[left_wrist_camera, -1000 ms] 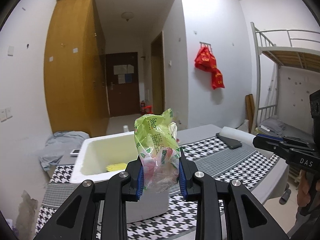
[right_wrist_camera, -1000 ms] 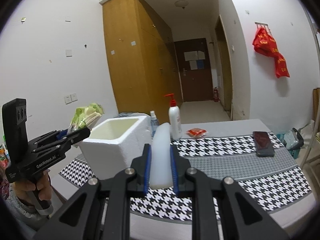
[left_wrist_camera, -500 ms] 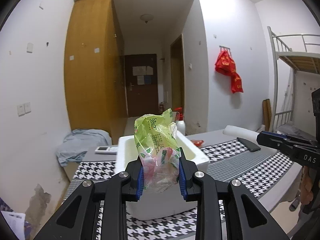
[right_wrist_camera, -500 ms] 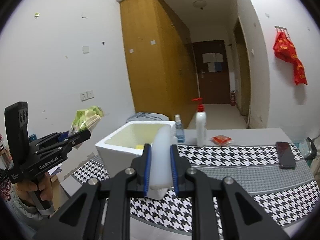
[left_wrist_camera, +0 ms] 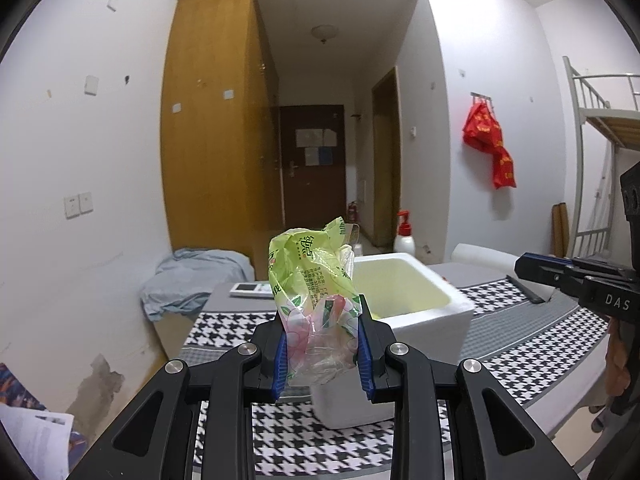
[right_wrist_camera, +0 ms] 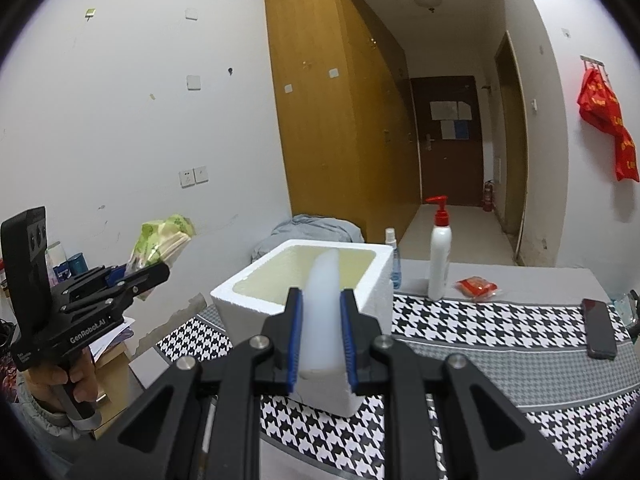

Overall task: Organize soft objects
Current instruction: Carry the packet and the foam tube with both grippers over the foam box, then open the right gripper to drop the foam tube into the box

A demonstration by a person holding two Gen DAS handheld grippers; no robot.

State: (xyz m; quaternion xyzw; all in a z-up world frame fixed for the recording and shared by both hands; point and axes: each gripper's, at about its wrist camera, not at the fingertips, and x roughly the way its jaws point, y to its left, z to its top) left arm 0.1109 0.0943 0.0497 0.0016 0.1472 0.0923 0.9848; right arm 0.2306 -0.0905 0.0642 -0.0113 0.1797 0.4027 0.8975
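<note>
We carry two soft things toward the white foam box (left_wrist_camera: pixel 416 300) that stands near the table's (right_wrist_camera: pixel 500 364) left edge, both loads held above the houndstooth cloth and neither yet over the opening. Our left gripper (left_wrist_camera: pixel 323 344) is clamped on a crumpled green plastic pack (left_wrist_camera: pixel 312 276), its blue pads pressing the clear lower end while the printed top stands up in front of the box's near left corner. Our right gripper (right_wrist_camera: pixel 320 344) pinches a pale white foam roll (right_wrist_camera: pixel 320 312) upright between narrow jaws, the roll lined up with the box's near wall. By our reading, the step in hand is the carry to the box; the next move calls for bringing each load over the rim, lowering it inside and only then letting the jaws part, one hand at a time so the two do not crowd the opening. A pump bottle (right_wrist_camera: pixel 439 252), a red packet (right_wrist_camera: pixel 476 286) and a dark phone (right_wrist_camera: pixel 599 334) lie well apart on the table's far and right side
</note>
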